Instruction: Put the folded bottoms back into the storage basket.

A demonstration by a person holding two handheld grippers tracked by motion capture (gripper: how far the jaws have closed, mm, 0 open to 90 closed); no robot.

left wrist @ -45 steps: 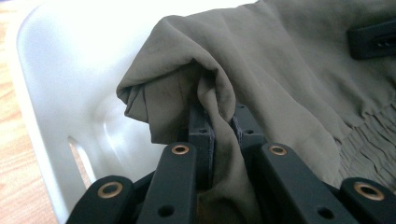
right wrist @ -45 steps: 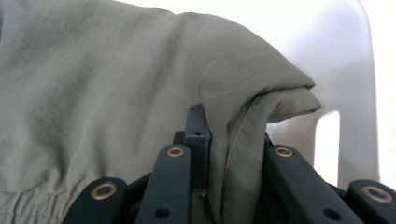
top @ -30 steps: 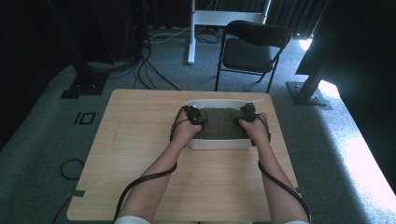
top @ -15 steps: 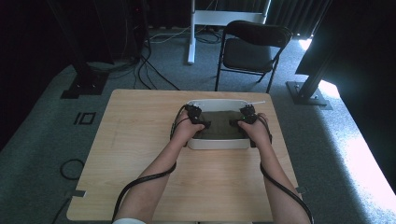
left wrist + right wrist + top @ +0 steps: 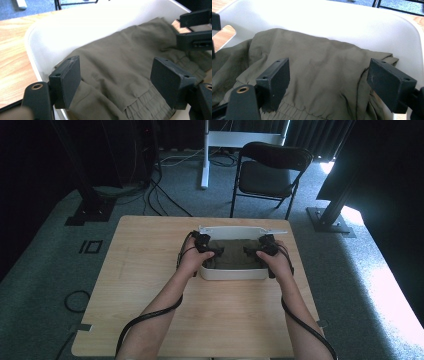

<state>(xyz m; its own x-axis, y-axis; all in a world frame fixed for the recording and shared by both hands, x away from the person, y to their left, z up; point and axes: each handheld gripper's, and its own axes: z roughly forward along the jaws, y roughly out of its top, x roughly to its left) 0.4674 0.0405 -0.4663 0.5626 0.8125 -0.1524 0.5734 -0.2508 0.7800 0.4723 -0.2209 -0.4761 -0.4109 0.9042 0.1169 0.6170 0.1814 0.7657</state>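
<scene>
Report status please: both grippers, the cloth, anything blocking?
Left gripper and right gripper open, jaws just opened. Olive cloth lies folded in white tub, released. Nothing in the way.

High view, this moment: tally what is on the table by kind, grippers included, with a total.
White tub: 1
Olive-green folded garment, lying in the tub: 1
Handheld grippers: 2, the left gripper and the right gripper, both over the garment; the jaws of both have just been opening, cloth beneath them unpinched
Total: 4
</scene>
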